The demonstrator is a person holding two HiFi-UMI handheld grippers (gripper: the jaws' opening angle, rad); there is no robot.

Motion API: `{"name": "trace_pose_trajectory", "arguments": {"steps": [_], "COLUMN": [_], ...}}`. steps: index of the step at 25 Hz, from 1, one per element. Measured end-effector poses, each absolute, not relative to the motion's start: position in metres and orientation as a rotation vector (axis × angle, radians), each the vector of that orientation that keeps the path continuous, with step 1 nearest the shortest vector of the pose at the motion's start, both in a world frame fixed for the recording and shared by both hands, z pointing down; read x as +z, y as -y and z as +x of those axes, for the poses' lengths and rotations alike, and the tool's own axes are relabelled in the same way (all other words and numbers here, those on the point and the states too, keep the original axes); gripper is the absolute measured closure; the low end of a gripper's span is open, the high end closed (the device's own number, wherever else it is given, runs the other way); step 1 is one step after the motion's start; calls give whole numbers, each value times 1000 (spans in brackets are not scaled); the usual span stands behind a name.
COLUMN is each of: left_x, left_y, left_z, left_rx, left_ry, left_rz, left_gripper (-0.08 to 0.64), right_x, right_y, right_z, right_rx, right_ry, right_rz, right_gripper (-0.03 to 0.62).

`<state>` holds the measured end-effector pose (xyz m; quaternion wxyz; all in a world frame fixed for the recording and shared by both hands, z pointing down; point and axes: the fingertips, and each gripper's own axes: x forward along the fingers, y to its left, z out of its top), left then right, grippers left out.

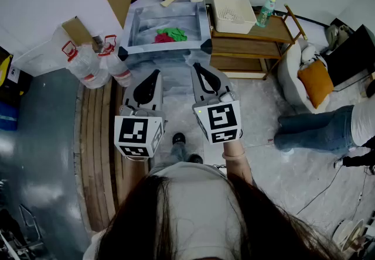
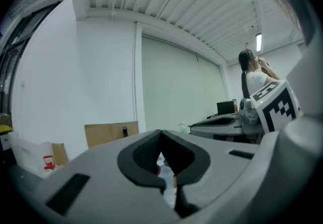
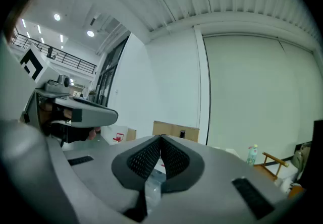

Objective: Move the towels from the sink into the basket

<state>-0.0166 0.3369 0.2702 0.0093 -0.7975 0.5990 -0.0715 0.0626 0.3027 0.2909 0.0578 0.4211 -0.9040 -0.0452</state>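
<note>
Both tongs are closed on nothing: the left tongs and right tongs hang well short of the sink. In it lie 2 crumpled towels, the red towel touching the green towel. They are probably light, soft and limp, best pinched at a raised fold. The basket stands just right of the sink.

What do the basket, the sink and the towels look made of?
The basket looks like matte white plastic, perforated. The sink seems metal, grey with a dull sheen. The towels are soft cloth, red and green, crumpled.
</note>
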Motion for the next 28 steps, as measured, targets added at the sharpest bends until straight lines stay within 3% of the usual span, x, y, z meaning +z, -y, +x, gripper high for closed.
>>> {"name": "trace_pose_trajectory", "arguments": {"steps": [28], "left_x": [290], "left_y": [-199], "left_z": [-105], "left_rx": [-207], "left_ry": [-1753], "left_rz": [-2670], "left_gripper": [552], "right_x": [304], "right_y": [-169], "right_z": [-30], "right_rx": [49], "right_ry": [2693], "right_rz": [1273], "right_gripper": [566]}}
